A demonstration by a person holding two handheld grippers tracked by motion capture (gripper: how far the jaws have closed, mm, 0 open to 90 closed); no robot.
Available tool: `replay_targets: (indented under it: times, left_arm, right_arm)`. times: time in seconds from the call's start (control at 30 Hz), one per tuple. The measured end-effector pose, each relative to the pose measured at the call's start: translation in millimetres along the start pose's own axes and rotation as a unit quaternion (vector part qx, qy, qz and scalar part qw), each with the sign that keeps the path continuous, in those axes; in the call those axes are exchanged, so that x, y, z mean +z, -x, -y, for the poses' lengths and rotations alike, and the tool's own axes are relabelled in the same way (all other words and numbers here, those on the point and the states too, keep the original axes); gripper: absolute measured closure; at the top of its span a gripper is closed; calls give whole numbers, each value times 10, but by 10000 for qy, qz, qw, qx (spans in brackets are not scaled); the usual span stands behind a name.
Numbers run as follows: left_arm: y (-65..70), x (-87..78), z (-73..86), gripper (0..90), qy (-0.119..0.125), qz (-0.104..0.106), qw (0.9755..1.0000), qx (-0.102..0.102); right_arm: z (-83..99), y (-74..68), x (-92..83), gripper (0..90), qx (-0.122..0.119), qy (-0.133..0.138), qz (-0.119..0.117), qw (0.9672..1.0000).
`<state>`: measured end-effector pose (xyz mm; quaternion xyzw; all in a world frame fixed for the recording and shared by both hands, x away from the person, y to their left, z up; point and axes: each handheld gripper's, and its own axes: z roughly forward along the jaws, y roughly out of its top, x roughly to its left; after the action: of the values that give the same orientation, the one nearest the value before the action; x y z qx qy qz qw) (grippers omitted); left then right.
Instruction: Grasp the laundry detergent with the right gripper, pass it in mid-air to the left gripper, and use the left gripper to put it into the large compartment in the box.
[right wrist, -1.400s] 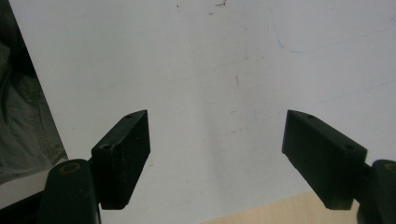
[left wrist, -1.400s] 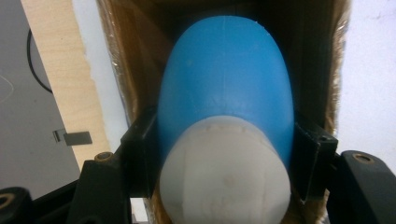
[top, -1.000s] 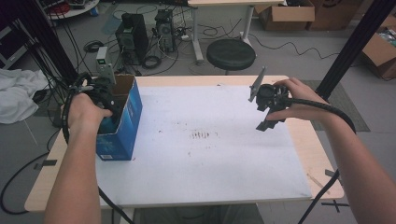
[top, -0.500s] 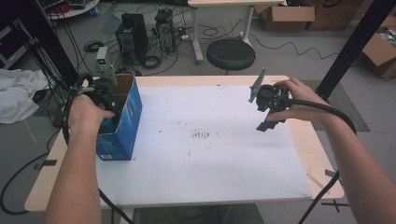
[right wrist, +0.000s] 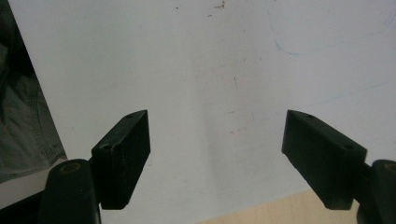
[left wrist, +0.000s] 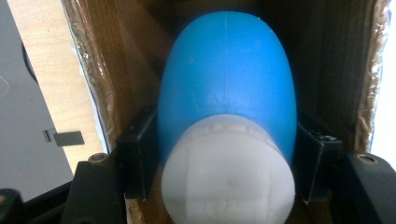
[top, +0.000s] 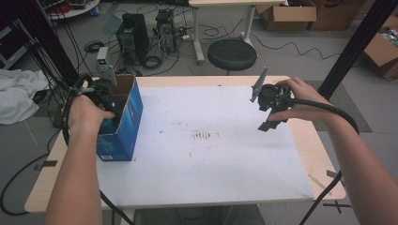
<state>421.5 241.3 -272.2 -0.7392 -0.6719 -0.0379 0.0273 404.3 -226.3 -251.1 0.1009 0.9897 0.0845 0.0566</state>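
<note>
We see the left hand (top: 84, 112) reaching its left gripper (left wrist: 224, 154) down into the open blue cardboard box (top: 126, 123) at the left side of the white-topped wooden table (top: 211, 154). In the high view the hand and box walls hide that gripper's tips. In the left gripper view the jaws are closed against both sides of a blue egg-shaped plastic bottle with a white ribbed cap (left wrist: 227, 121); the cap points at the camera, the rounded end goes deeper into the box, brown inner walls either side of the jaws. Bottle's far end is lost in shadow.

The right hand (top: 300, 101) holds the right gripper (right wrist: 217, 154) above the table's right part, tilted down. Its jaws are spread wide with nothing between them, only white tabletop ahead. A wood edge strip shows below the jaws; a dark greyish patch left of them is too blurred to identify.
</note>
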Motion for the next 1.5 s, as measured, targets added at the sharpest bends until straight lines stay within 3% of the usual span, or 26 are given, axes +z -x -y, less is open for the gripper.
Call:
replay_targets:
  times: [0.27,0.53,0.77,0.97,1.07,1.23,1.37,1.5]
  left_arm:
    - [3,-5,-14,359,-79,-7,10000,-20]
    - [36,-49,-28,282,-176,-114,9998,72]
    - [73,-258,-32,204,-155,-221,9987,433]
    - [199,-612,-12,170,319,-295,9957,823]
    - [315,-771,1,157,495,-306,9922,1099]
    - [543,-959,-13,156,786,-132,9850,1530]
    - [759,-1005,-37,155,950,114,9775,1880]
    - [947,-996,-56,154,965,291,9707,2183]
  right_arm:
    - [2,9,-49,238,40,37,29,10000]
    - [-6,13,-78,230,28,78,21,10000]
    - [-38,23,-56,227,48,72,-20,10000]
    - [-65,28,-46,227,58,45,-74,9999]
    - [-92,33,-81,227,43,53,-41,10000]
    - [-147,36,-176,223,26,94,1,10000]
    - [-182,41,-248,216,14,190,-9,9998]
    - [-215,28,-289,216,-7,224,-39,9997]
